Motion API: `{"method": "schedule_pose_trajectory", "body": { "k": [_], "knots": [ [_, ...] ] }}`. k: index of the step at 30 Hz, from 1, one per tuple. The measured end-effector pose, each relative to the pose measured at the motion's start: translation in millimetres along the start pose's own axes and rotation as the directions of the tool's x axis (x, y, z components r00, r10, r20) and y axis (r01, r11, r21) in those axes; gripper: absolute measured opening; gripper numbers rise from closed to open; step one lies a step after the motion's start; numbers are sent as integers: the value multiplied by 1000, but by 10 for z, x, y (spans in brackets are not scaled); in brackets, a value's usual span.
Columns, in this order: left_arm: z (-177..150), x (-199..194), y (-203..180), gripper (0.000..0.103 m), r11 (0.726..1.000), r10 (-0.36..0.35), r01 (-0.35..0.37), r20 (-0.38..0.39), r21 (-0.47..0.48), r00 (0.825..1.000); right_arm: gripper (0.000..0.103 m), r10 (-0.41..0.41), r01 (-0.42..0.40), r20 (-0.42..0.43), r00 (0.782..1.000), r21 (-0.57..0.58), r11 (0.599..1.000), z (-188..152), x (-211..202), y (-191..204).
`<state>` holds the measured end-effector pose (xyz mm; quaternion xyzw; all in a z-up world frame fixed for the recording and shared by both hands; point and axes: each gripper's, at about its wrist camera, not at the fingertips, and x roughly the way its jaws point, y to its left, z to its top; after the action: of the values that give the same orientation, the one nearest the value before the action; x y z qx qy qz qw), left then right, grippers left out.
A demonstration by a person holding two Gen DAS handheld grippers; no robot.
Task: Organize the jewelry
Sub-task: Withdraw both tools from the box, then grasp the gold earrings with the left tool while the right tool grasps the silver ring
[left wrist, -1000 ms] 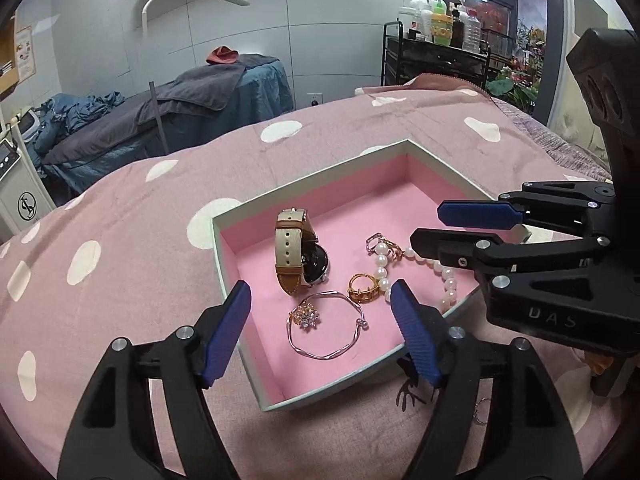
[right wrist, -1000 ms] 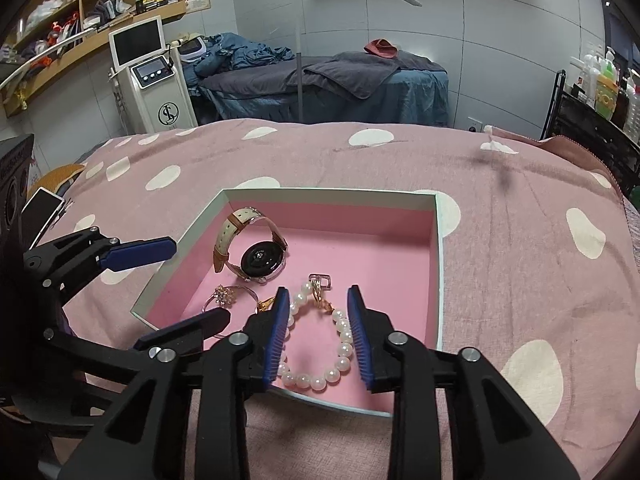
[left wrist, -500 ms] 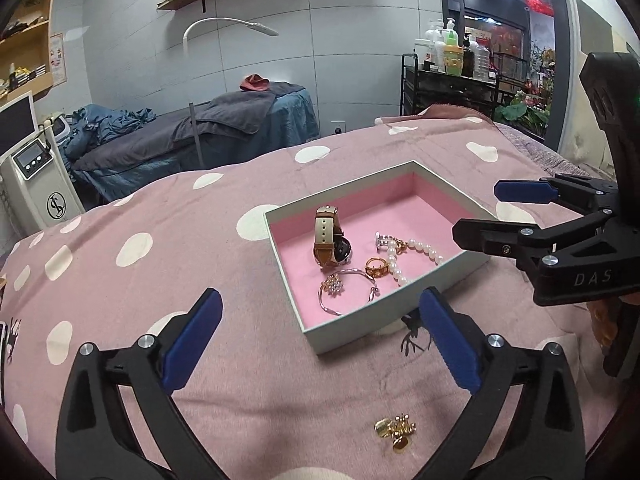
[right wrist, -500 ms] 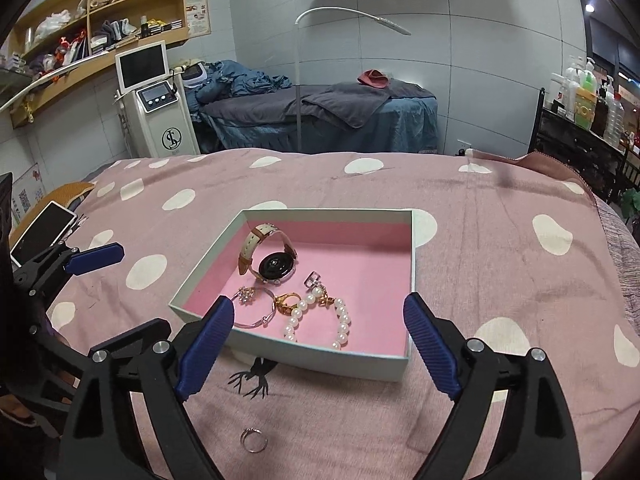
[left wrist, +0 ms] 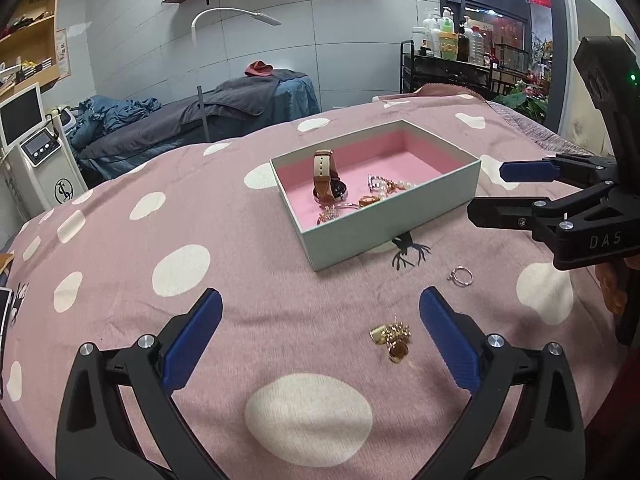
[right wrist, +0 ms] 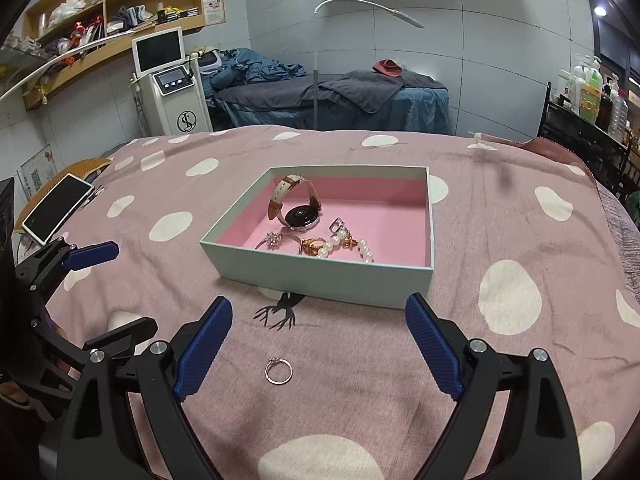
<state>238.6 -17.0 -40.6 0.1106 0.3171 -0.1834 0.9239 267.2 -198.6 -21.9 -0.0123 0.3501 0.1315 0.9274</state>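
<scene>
Jewelry box, long axis crosswise, before splayed right claw

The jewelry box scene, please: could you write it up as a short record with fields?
Box: open jewelry box, pink lining, on spotted pink blanket
Inside box: watch, pearl bracelet, gold ring, crystal bangle
Outside box: silver ring and gold earrings, on the blanket in front of the box
Left gripper: open, empty, earrings between its fingers
Right gripper: open, empty, above the silver ring
</scene>
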Motion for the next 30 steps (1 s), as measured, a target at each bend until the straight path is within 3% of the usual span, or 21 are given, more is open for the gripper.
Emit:
{"method": "schedule_pose_trajectory", "body": {
  "k": [17, 19, 23, 30],
  "knots": [
    [-366, -95, -96, 97, 1000, -2, 2, -34, -9, 999, 85, 46, -53, -82, 996, -86, 995, -399, 8, 140],
    [-384, -90, -101, 95, 1000, -9, 9, -38, -11, 999, 82, 56, -65, -90, 994, -103, 993, -418, 11, 170],
    [-389, -56, -102, 82, 999, -31, 30, -51, -18, 998, 66, 62, -79, -119, 991, -143, 987, -425, 67, 247],
    [-388, -8, -159, 63, 997, -78, 77, -69, -16, 995, 48, 17, -43, -188, 982, -135, 990, -386, 271, 262]
  ]
}}
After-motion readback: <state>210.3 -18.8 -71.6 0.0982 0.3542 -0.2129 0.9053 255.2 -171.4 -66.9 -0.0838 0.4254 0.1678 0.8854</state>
